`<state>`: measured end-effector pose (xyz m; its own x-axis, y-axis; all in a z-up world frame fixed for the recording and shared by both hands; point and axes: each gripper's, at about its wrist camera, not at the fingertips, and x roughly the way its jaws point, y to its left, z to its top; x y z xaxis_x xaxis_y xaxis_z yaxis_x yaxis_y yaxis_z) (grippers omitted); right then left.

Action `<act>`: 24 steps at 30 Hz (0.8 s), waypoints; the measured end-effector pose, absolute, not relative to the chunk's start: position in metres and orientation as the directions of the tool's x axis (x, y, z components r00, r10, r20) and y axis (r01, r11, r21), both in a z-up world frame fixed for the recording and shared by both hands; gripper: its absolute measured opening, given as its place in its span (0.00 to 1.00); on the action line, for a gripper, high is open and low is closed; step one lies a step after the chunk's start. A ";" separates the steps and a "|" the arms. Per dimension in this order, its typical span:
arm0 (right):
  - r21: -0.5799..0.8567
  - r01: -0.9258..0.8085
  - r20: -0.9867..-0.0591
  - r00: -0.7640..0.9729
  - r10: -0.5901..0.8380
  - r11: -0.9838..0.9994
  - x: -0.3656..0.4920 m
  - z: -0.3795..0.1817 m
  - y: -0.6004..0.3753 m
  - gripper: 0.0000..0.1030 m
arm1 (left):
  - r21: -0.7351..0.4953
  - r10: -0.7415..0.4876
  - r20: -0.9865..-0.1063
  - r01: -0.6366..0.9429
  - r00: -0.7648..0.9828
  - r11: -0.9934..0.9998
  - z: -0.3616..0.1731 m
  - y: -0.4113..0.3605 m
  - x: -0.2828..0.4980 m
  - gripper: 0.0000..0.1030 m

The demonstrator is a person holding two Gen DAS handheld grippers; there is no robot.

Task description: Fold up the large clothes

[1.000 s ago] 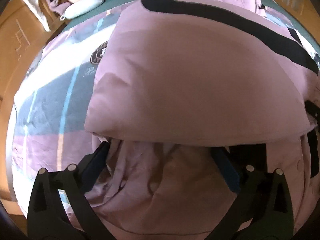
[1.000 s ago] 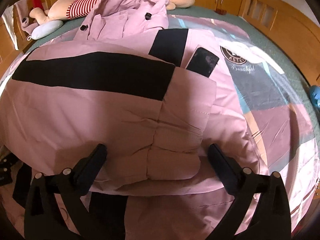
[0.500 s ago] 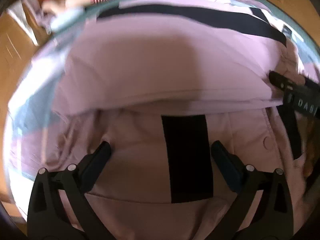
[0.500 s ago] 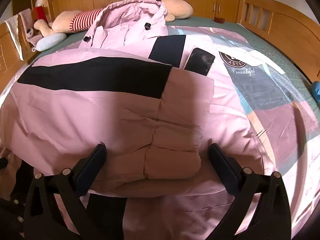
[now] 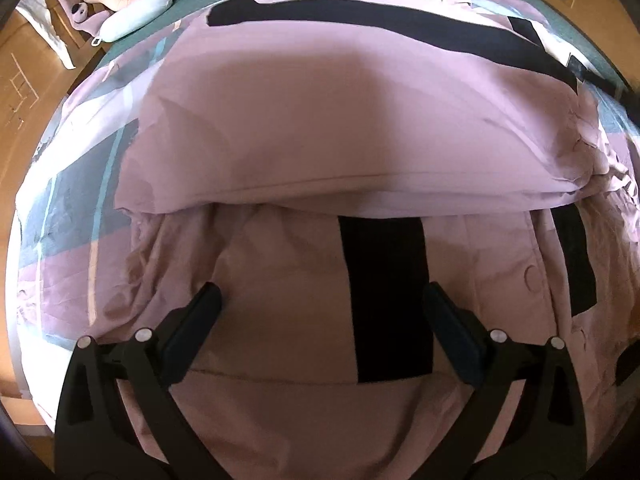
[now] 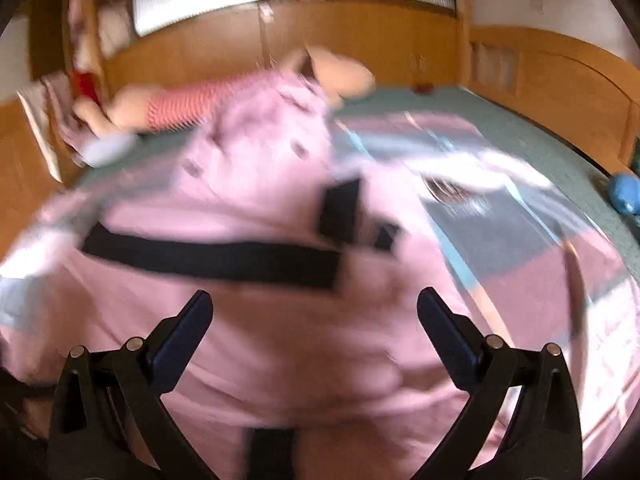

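A large pink padded coat (image 5: 344, 120) with black bands lies on the bed, its body folded over into a thick pad. Its lower part with a black stripe (image 5: 384, 292) lies flat in front of the fold. My left gripper (image 5: 320, 308) is open and empty just above that lower part. The coat also shows in the right wrist view (image 6: 280, 328), blurred by motion. My right gripper (image 6: 314, 316) is open and empty above the coat's near edge. The hood (image 6: 276, 120) lies at the far end.
The bed has a pink, grey and blue patterned cover (image 5: 72, 200). A stuffed doll in a red striped top (image 6: 180, 104) and a pale blue pillow (image 5: 132, 16) lie at the head. Wooden bed rails (image 6: 540, 76) and cabinets surround it. A blue object (image 6: 624, 196) sits at the right.
My left gripper has shifted right along the coat, bringing the black stripe between its fingers. My right gripper has lifted and tilted up fast, so the headboard wall now shows.
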<state>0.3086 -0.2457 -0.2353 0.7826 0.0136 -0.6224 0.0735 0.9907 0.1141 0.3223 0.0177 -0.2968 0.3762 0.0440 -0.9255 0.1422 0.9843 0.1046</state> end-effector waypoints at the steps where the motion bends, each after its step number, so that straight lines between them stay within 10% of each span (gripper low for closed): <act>1: 0.114 0.043 -0.631 0.775 0.039 0.993 0.317 -0.230 -0.237 0.99 | 0.104 0.045 -0.918 0.130 0.394 0.986 -0.289 0.019 0.316 0.98; 6: -0.011 -0.011 -0.738 0.675 -0.001 1.000 0.378 -0.254 -0.197 0.44 | 0.089 0.029 -0.806 0.073 0.591 0.993 -0.232 0.042 0.316 0.98; 14: -0.139 -0.042 -0.750 0.657 -0.077 0.989 0.385 -0.294 -0.178 0.46 | 0.111 0.094 -0.909 0.020 0.405 0.994 -0.290 0.051 0.361 0.98; 24: -0.069 0.016 -0.684 0.727 -0.060 0.997 0.365 -0.264 -0.201 0.89 | 0.145 0.124 -0.920 0.028 0.371 0.989 -0.282 0.038 0.348 0.98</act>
<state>0.3647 -0.2013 -0.2635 0.7266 -0.0595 -0.6845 0.0165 0.9975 -0.0693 0.3481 0.0379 -0.2819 0.3713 0.1245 -0.9201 0.0282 0.9890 0.1452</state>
